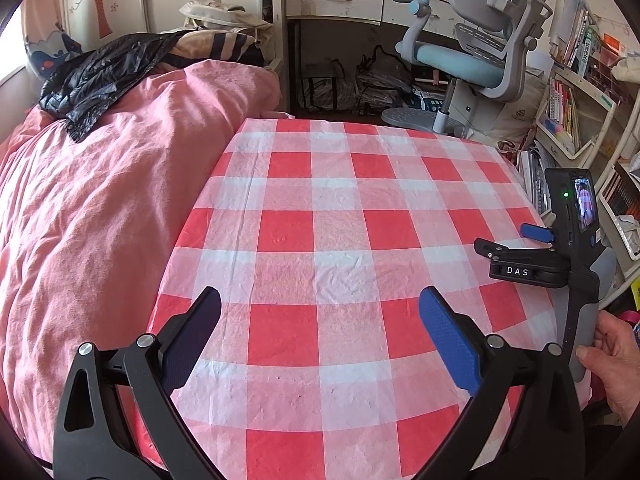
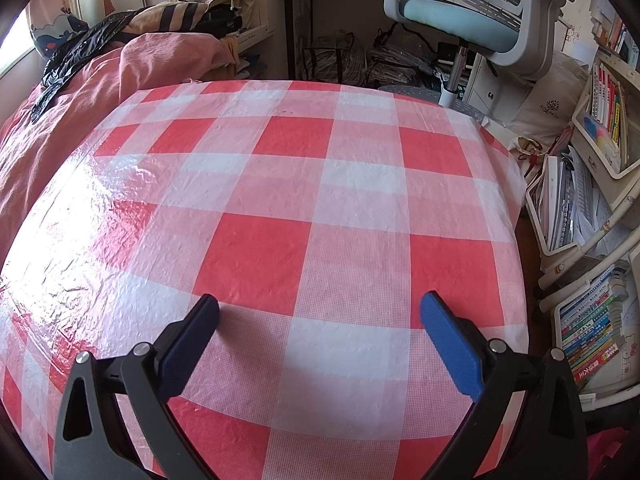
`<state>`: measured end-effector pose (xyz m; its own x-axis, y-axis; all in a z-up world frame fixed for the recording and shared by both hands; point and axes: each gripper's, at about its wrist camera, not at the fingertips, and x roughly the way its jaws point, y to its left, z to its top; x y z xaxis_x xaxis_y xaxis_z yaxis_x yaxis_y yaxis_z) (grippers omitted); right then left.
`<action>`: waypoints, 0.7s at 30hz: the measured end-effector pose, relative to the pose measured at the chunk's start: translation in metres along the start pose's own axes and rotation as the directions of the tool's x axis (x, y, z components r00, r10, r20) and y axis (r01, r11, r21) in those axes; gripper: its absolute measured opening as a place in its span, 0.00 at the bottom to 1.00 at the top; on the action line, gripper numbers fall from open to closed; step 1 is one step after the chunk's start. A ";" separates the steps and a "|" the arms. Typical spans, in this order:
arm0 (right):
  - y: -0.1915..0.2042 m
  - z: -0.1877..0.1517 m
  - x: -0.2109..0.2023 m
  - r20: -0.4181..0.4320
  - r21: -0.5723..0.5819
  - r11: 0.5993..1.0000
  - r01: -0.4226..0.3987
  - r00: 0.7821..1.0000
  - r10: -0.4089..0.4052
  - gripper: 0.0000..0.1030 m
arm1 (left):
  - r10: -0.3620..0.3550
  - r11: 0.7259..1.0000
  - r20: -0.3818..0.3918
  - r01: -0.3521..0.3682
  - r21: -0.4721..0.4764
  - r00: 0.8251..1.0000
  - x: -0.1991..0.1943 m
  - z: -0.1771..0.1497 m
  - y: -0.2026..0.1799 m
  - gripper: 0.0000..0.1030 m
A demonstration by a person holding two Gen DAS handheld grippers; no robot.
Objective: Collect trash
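Note:
A table with a red and white checked cloth (image 1: 340, 240) fills both views (image 2: 280, 220). I see no loose trash on the cloth. A crumpled black plastic bag (image 1: 96, 76) lies on the pink bedding to the left, also in the right wrist view (image 2: 76, 56). My left gripper (image 1: 320, 320) is open and empty above the near part of the cloth. My right gripper (image 2: 320, 320) is open and empty low over the cloth. In the left wrist view the right gripper (image 1: 516, 240) shows from the side at the table's right edge, held by a hand (image 1: 616, 360).
A bed with a pink duvet (image 1: 100, 208) borders the table on the left. A grey and blue office chair (image 1: 472, 52) stands behind the table in front of a white desk (image 1: 340, 0). Shelves with books (image 2: 592, 208) stand at the right.

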<state>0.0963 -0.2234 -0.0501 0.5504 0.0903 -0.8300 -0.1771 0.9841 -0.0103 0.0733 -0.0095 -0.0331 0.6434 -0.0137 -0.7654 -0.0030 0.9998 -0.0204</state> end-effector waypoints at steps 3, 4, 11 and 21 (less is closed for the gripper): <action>0.000 0.000 0.000 0.000 0.000 1.000 0.000 1.000 0.000 0.93 | 0.000 1.000 0.001 0.000 -0.001 1.000 0.000 0.000 0.000 0.93; 0.000 0.000 0.000 0.000 0.000 1.000 0.000 1.000 0.000 0.93 | 0.000 1.000 0.001 0.000 -0.001 1.000 0.000 0.000 0.000 0.93; 0.000 0.000 0.000 0.000 0.000 1.000 0.000 1.000 0.000 0.93 | 0.001 1.000 -0.001 -0.001 -0.005 1.000 0.001 0.001 0.001 0.93; 0.000 0.000 0.000 0.000 0.000 1.000 0.000 1.000 0.000 0.93 | 0.002 1.000 -0.001 -0.002 -0.003 1.000 0.002 0.001 0.001 0.93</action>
<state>0.0962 -0.2231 -0.0503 0.5505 0.0903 -0.8299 -0.1768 0.9842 -0.0102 0.0751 -0.0086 -0.0340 0.6428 -0.0113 -0.7659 -0.0068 0.9998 -0.0205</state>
